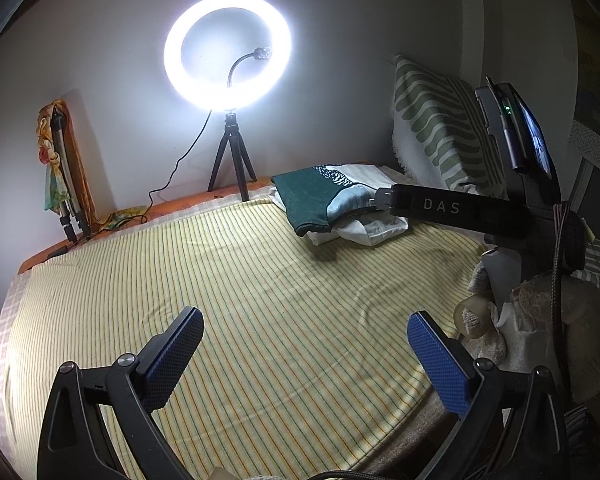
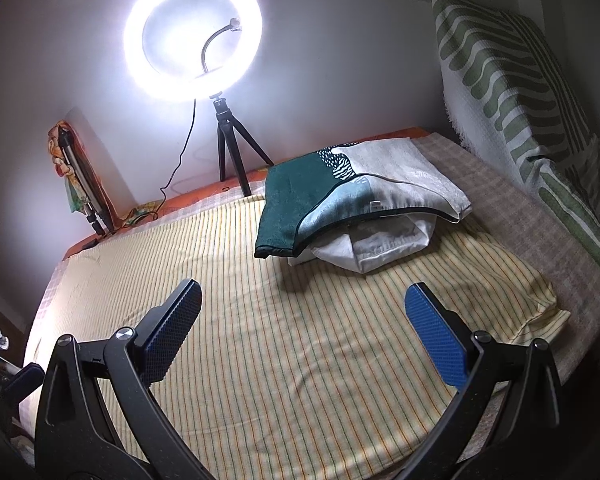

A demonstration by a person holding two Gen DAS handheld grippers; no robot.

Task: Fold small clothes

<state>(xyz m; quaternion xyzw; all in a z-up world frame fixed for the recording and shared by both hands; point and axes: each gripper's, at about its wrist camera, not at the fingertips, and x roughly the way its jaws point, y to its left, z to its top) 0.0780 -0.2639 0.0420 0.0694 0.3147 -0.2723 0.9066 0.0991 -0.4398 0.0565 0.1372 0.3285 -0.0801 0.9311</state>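
While both grippers' jaws gape — two folded garments (image 2: 340,200), stacked.

A wide stretch of the striped sheet (image 2: 300,340) lies bare ahead of both grippers. The far right part is taken up by a stack of folded clothes (image 2: 352,208). The far edge is blocked by a ring light on a tripod (image 2: 236,160) with its trailing cable (image 2: 180,160), and the right side is closed off by a green-striped cushion (image 2: 512,80).
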